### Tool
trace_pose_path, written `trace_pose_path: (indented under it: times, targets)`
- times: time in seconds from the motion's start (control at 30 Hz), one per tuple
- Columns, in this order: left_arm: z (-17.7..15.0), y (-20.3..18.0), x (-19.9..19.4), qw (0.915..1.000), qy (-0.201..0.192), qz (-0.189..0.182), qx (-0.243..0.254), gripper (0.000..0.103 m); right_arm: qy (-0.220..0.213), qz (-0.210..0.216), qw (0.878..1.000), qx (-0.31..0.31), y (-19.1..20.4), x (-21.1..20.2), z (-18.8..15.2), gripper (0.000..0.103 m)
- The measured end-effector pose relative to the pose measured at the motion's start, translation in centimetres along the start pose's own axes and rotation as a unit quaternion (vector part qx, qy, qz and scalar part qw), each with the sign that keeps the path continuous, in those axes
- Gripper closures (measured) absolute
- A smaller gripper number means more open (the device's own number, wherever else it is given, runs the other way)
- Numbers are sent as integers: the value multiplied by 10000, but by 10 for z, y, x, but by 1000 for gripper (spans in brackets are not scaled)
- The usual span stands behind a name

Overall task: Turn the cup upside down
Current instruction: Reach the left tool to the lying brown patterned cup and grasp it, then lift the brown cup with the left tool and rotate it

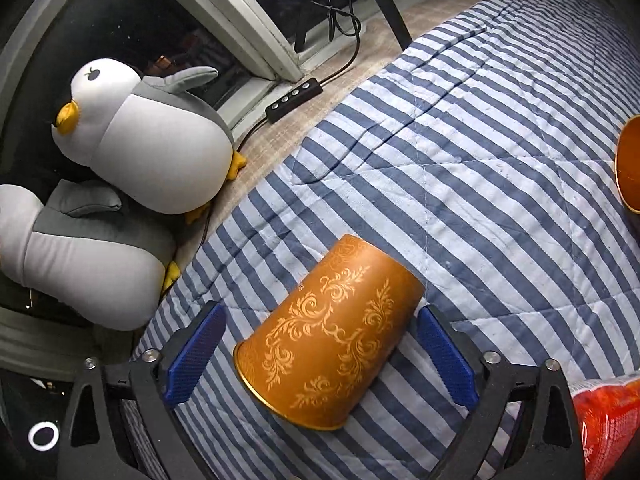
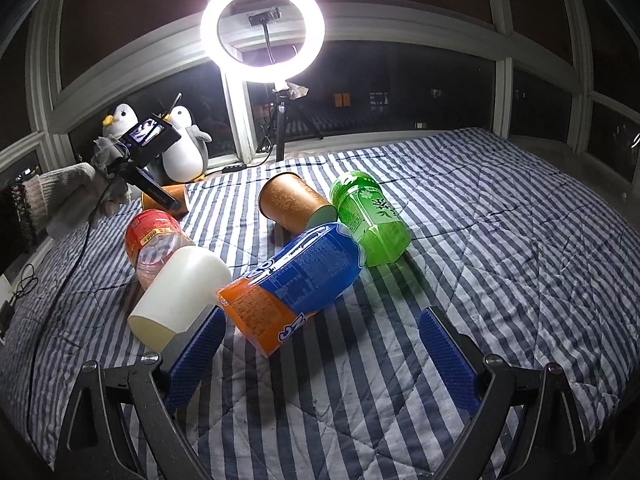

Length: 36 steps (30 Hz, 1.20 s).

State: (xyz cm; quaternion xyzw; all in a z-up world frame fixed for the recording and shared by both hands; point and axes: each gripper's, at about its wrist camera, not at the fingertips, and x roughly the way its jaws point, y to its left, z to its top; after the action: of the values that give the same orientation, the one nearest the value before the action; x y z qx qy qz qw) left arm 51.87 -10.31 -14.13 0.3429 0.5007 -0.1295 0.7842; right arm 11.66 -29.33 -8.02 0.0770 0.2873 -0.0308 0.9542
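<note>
Left gripper (image 1: 320,356), jaws spread wide, straddles the orange patterned cup (image 1: 330,336) without gripping it: the right pad (image 1: 444,356) sits just beside the cup wall, the left pad (image 1: 196,356) stands apart from it. The cup rests mouth-down and tilted on the striped quilt (image 1: 480,200), near the quilt's left edge beside two plush penguins (image 1: 148,136). Right gripper (image 2: 320,356), likewise wide open and empty, hovers over the quilt short of a blue-and-orange bottle (image 2: 296,280), a white cup (image 2: 180,292) and a second orange cup (image 2: 292,204) lying on its side. Risk: the soft, yielding quilt may let the tilted cup topple as the fingers withdraw; an uneven brush from the near pad would tip it.
</note>
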Motion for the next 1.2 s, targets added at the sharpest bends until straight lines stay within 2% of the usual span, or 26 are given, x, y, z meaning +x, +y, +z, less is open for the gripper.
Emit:
trace_pose_path:
  times: [0.07, 0.13, 0.33, 0.63, 1.0, 1.2]
  targets:
    - [1, 1, 5, 10000, 41, -52, -17, 11, 24, 18, 10000, 14, 0, 1, 0, 7]
    - [1, 2, 11, 9999, 93, -58, -14, 19, 31, 7, 10000, 12, -1, 3, 0, 7]
    - [-3, 0, 13, 9999, 77, -60, -32, 25, 69, 23, 9999, 89, -2, 5, 1, 7]
    - [-25, 15, -12, 9992, -41, -97, -390, 32, -6, 59, 10000, 75, 1, -4, 2, 7]
    - [-83, 31, -92, 9974, -395, -15, -595, 36, -144, 259, 9996, 24, 17, -28, 2, 7]
    - [-131, 4, -146, 9980, -512, -86, -372, 36, -288, 349, 9990, -1, 22, -46, 1, 7]
